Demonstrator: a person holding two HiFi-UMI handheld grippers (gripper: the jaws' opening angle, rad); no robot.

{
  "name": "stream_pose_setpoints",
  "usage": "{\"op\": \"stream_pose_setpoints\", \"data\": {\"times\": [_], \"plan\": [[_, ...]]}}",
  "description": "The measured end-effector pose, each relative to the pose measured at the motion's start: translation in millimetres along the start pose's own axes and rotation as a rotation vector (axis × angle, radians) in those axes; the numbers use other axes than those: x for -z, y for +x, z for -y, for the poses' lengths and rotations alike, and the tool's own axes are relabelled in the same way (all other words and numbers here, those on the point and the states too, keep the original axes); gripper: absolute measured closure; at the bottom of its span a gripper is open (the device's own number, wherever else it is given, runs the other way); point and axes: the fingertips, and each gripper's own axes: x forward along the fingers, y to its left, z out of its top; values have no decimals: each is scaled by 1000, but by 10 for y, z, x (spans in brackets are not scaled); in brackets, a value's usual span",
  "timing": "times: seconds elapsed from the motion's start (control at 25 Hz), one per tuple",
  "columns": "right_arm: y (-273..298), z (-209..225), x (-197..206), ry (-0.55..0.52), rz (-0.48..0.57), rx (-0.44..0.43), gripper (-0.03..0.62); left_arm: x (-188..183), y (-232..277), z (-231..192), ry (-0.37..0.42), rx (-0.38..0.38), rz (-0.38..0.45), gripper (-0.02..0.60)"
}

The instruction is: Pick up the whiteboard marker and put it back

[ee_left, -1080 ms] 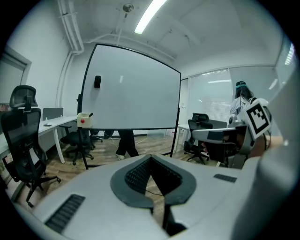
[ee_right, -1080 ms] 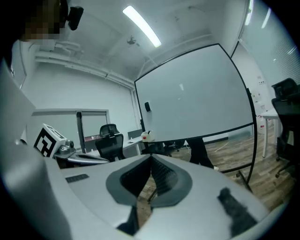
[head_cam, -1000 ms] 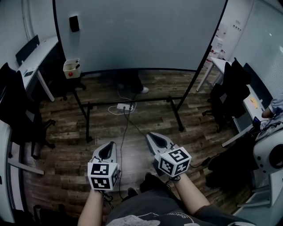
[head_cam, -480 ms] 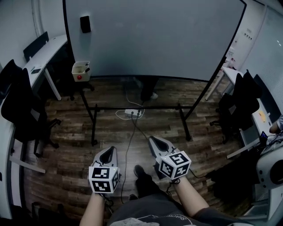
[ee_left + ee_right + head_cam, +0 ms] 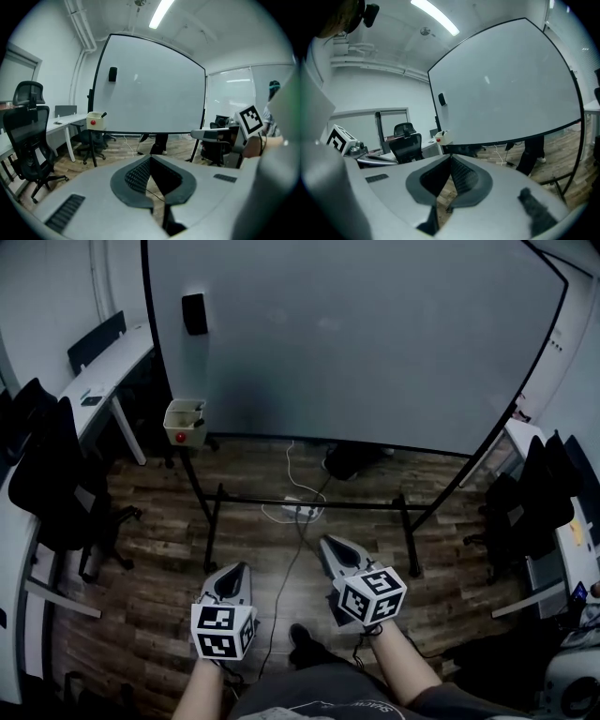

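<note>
A large whiteboard [image 5: 356,334] on a wheeled stand fills the far side of the room. At its lower left hangs a cream box [image 5: 185,421] with a red dot; a dark marker [image 5: 103,114] pokes out of the box [image 5: 95,121]. A black eraser [image 5: 195,313] sticks to the board above it. My left gripper [image 5: 232,570] and right gripper [image 5: 328,542] are held side by side over the wooden floor, well short of the board. Both are shut, with nothing between the jaws in the left gripper view [image 5: 150,158] or the right gripper view [image 5: 451,157].
The stand's black legs and crossbar [image 5: 309,504] span the floor ahead, with a power strip and cables [image 5: 298,511] beneath. Office chairs [image 5: 56,465] and a white desk [image 5: 108,367] line the left; more chairs [image 5: 548,493] stand at the right. Someone's shoes [image 5: 352,460] show behind the board.
The whiteboard, its stand and the cream box have drawn nearer and shifted right in the head view. Both grippers have travelled forward together and stayed shut.
</note>
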Motion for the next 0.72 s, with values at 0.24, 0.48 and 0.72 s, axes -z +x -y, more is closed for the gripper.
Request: {"op": "stream_pose_setpoints", "data": {"times": [0.24, 0.48, 0.72], "plan": [[493, 390, -252, -23, -24, -52, 569, -383, 504, -161, -7, -65, 28, 568], [1009, 565, -425, -39, -37, -139, 569, -536, 845, -396, -29, -135, 24, 568], [1447, 512, -465, -42, -53, -232, 569, -578, 950, -630, -64, -221, 33, 568]]}}
